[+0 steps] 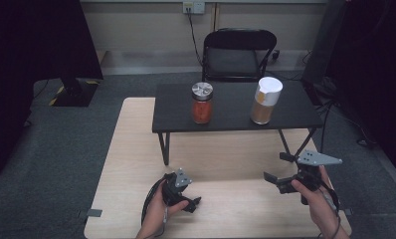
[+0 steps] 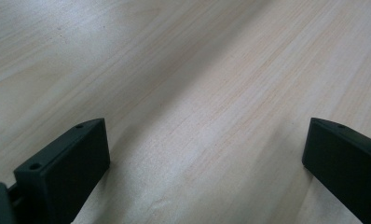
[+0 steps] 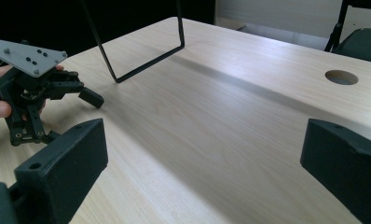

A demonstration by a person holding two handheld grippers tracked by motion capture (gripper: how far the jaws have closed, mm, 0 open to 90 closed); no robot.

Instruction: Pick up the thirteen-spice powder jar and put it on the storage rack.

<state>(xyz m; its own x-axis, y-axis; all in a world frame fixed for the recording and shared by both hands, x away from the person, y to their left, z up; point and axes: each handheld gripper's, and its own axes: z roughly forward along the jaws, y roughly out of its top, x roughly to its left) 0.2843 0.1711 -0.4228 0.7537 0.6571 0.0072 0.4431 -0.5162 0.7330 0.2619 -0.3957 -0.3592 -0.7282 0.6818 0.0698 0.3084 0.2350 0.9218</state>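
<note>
**Two open claws low over a pale wood counter**

The counter [image 1: 136,149] is light, straight-grained wood with a smooth matt face. On it stands a small black shelf-like stand [image 1: 231,107] with a flat dark top and thin bent-wire legs.

At the left, the left claw [image 1: 195,203] is held in the person's left hand [image 1: 161,204], low over the near part of the counter. In the left gripper view its two blocky black jaws stand wide apart with bare wood between them; it is released and grips nothing.

On the stand's top, left of middle, is a round glass jar [image 1: 202,103] with a ribbed silver metal lid and red contents. Right of it, well apart, stands a taller jar [image 1: 264,101] with a white cap and a brownish filling, tilted a little in the high view.

At the right, the right claw [image 1: 273,170], held in the right hand [image 1: 318,199], carries a grey three-cornered plate on top. Its jaws are also spread wide, empty, above the counter near the stand's right leg. Both jars sit well beyond either claw.
</note>
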